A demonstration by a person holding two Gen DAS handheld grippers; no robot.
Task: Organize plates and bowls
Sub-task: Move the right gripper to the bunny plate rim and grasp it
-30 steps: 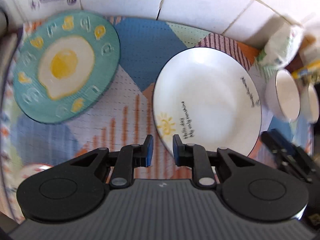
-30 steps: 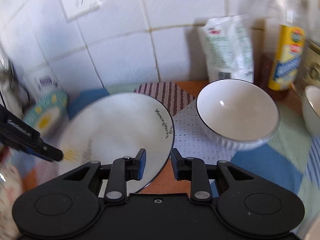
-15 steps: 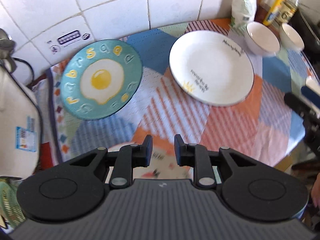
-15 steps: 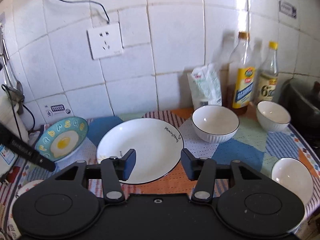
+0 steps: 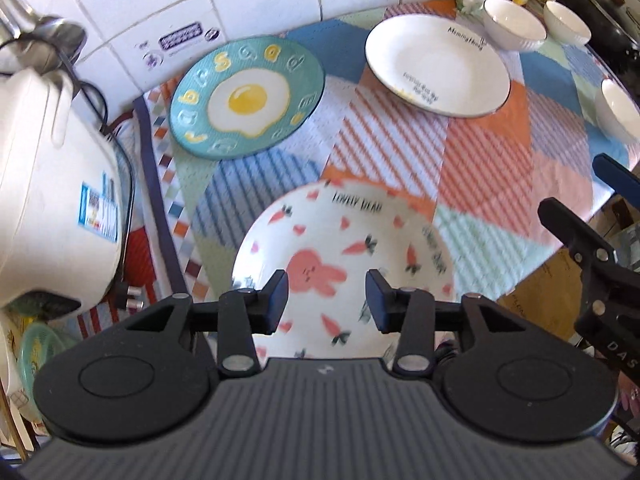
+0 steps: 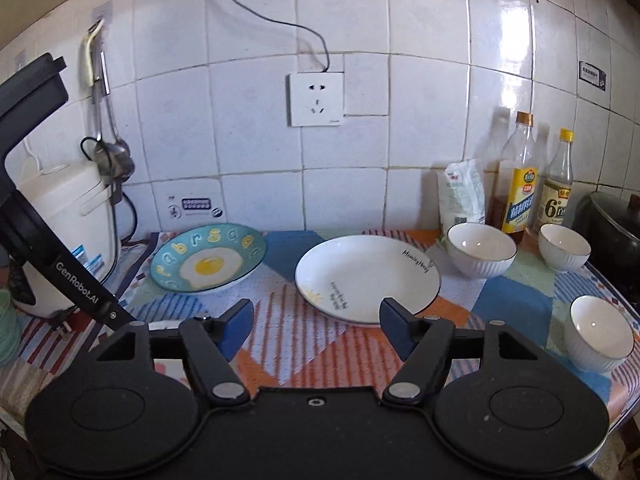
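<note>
1. here the left gripper points steeply down over the rabbit plate, its jaws partly apart and opening, nothing between the pads, which hang above the plate without touching it
2. the right gripper points across the table with jaws wide and opening, nothing held between them
3. the rabbit plate lies at the near edge of the patchwork tablecloth
4. further back, the egg plate sits on the left and the white plate to its right, well apart from each other
5. beyond the white plate stand two white bowls near the wall, and a third bowl sits alone at the right edge
6. a rice cooker stands at the left, and two bottles and a bag stand against the tiled wall
</note>
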